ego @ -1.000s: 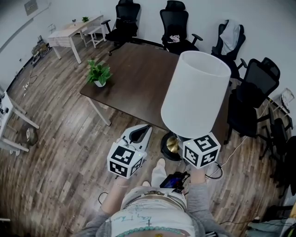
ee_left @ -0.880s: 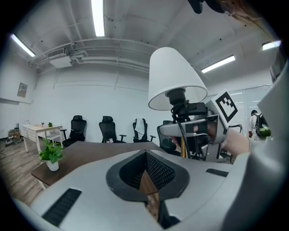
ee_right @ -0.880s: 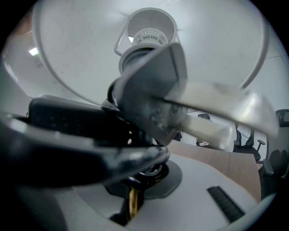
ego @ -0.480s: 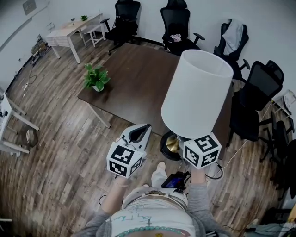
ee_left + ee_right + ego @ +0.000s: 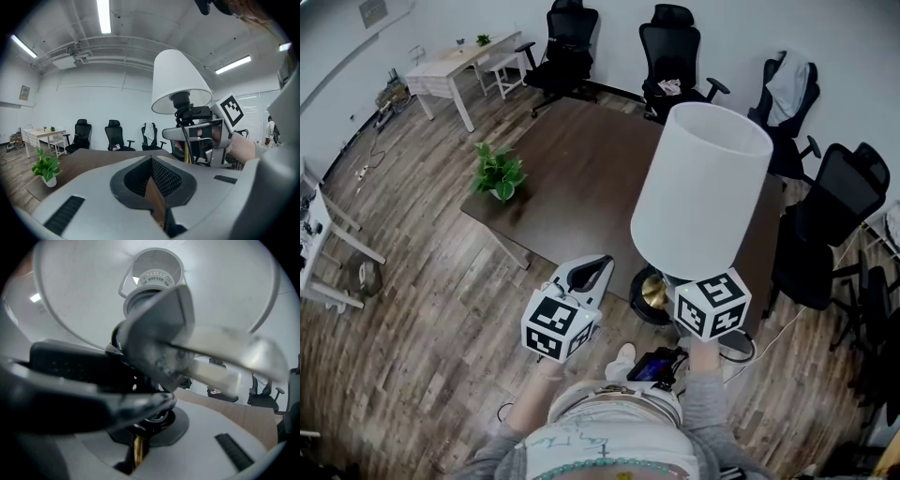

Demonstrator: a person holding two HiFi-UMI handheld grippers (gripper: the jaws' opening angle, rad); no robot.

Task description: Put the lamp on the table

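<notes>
Table's (image 5: 581, 169) the thing that shifted: compared with a second ago its near edge sits lower and closer in the head view, and the potted plant (image 5: 497, 173) by its left corner has slid along with it. So the person has walked in toward it. Both grippers sit in the same spots in that view as before, and the lamp (image 5: 701, 192) hasn't tipped or slipped.

Right now the right gripper (image 5: 140, 437) is clamped tight on the lamp's thin brass stem (image 5: 137, 449), just under the white shade (image 5: 180, 82). The lamp is upright in the air, and its black base (image 5: 649, 298) is roughly over the table's near edge, not on the top yet. The left gripper (image 5: 154, 187) has its jaws pressed together with nothing in them, riding alongside.

How I'd finish the carry:
- That big shade on a skinny stem looks top-heavy, so keep the wrist level and don't swing it.
- Get the base well in from the near edge, over the bare middle and away from the plant corner.
- Lower it straight until the base sits flat, and only then let go.
- The free left gripper could steady the base if it wobbles.
</notes>
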